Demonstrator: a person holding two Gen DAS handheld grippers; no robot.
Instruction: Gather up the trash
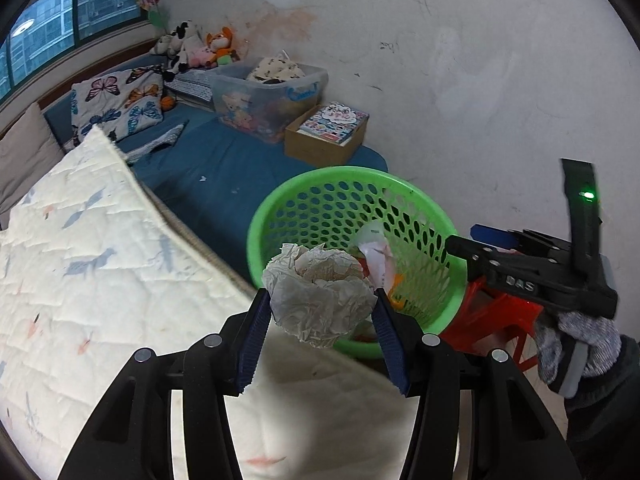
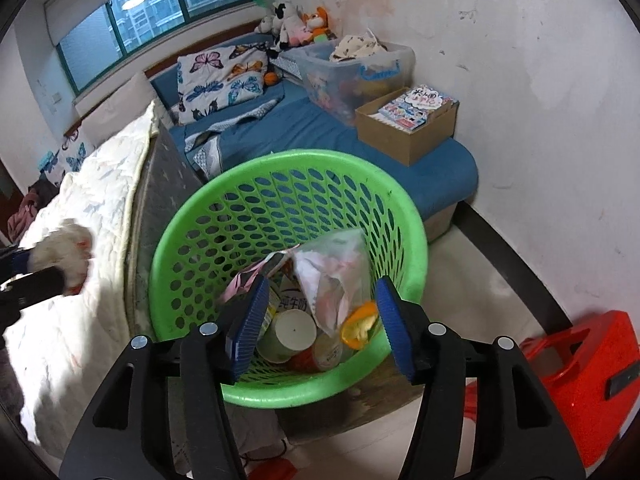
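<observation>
Behind everything runs a scuffed white wall (image 1: pixel 460 80), with a blue mattress (image 1: pixel 224 168) along it. My left claw (image 1: pixel 322 308) grips a crumpled paper ball (image 1: pixel 320 292) between its blue pads, held above the quilted white bedspread (image 1: pixel 80 264). Just ahead and to the right of it stands the green mesh basket (image 1: pixel 272 216). My right claw (image 2: pixel 320 304) hangs open and empty over that basket's near rim, with cups and wrappers (image 2: pixel 316 304) lying inside beyond its tips. A red stool (image 2: pixel 576 364) sits to its right.

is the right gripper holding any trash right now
No, the right gripper is open and empty above the green basket, while the left gripper holds the crumpled paper ball.
</observation>
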